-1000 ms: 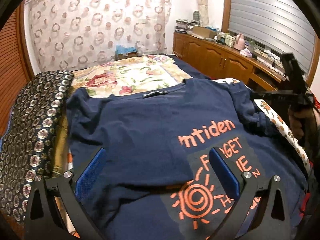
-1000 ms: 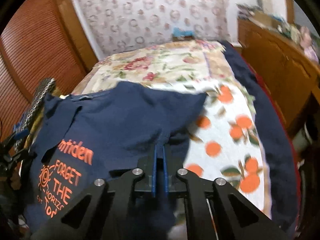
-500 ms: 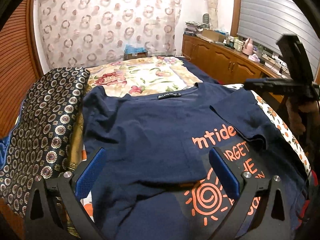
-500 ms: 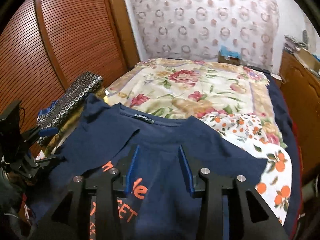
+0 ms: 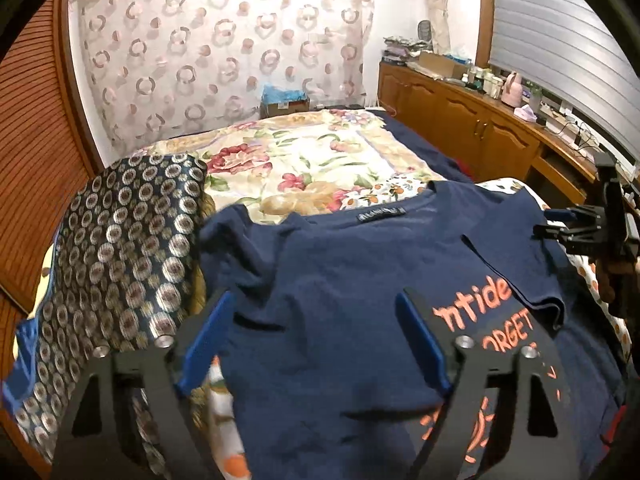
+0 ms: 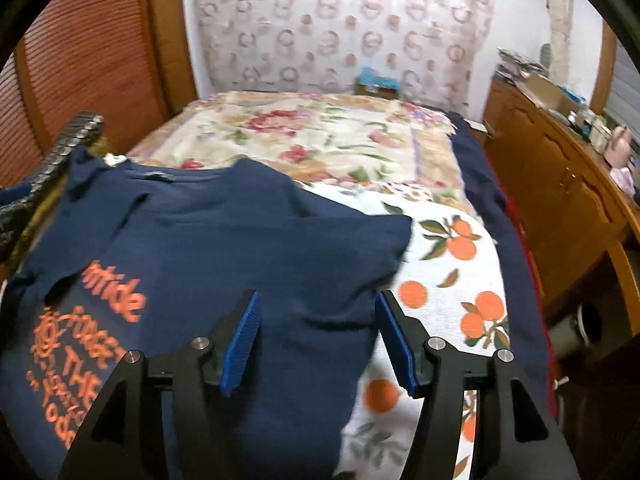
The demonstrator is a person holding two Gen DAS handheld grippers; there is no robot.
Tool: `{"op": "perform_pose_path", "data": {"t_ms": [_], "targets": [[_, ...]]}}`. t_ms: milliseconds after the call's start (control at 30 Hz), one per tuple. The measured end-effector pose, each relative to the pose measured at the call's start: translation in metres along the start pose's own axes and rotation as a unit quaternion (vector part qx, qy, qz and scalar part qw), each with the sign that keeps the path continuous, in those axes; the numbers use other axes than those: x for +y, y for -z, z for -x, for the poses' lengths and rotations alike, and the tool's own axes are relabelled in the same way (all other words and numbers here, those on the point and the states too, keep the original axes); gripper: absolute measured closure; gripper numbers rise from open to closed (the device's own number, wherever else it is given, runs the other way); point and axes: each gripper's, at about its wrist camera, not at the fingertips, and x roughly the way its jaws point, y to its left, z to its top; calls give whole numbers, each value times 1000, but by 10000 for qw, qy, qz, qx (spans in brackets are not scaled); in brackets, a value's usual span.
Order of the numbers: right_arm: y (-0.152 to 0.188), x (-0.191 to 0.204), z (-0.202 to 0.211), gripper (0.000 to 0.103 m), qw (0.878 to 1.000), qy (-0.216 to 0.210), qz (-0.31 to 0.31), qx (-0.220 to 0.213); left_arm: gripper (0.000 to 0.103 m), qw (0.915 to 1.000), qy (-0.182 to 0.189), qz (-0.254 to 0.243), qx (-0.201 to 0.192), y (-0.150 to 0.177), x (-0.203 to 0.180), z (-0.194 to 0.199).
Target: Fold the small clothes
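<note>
A navy T-shirt with orange print lies on the bed, collar away from me. Its right sleeve is folded in over the chest and partly covers the lettering. My left gripper is open and empty, hovering over the shirt's left half. My right gripper is open and empty above the shirt near its right edge. The right gripper also shows at the right edge of the left wrist view.
A dark patterned cushion lies left of the shirt. A floral bedspread covers the far bed, an orange-print sheet lies right of the shirt. Wooden cabinets run along the right, slatted wardrobe doors along the left.
My right gripper opened and let go of the right sleeve, which now lies folded over the chest, then drew back to the right. My left gripper shifted left over the shirt.
</note>
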Motion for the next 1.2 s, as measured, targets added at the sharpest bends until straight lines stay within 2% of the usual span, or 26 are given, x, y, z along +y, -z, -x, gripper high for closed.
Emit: {"op": "perform_pose_path", "data": {"t_ms": [33,133,267,467,600,867,900,933,1000,1100,1200], "targets": [[-1,1,-4,42,10000,64,-25,29,30,10000,-30,20,58,-5,4,-4],[-5,4,-10,42,9999,91,-118,79,36,9994,-249,10,244,-21,14,-18],[-7,12,-20,42,9997,128,-176,115,36,9983,-391,-12,434,-34,21,-33],[-1,3,-10,39,9997,97,-228,-2,36,9958,-498,-24,762,-44,30,-57],[2,-4,-11,38,9997,87,-243,1,48,9941,-511,31,952,-51,34,-72],[4,-10,-8,35,9996,108,-264,17,50,9899,-708,-165,1220,-55,29,-98],[4,-10,-8,35,9996,107,-264,17,67,9895,-742,-207,1223,-55,29,-100],[3,-10,-8,35,9996,106,-261,17,94,9888,-815,-260,1222,-55,29,-100],[3,-10,-8,35,9996,104,-262,16,97,9907,-763,-229,1104,-55,32,-93],[4,-10,-8,34,9996,104,-262,17,98,9960,-651,47,605,-64,42,-62],[4,-10,-8,34,9996,106,-260,16,98,9970,-695,183,270,-73,54,-37]]}}
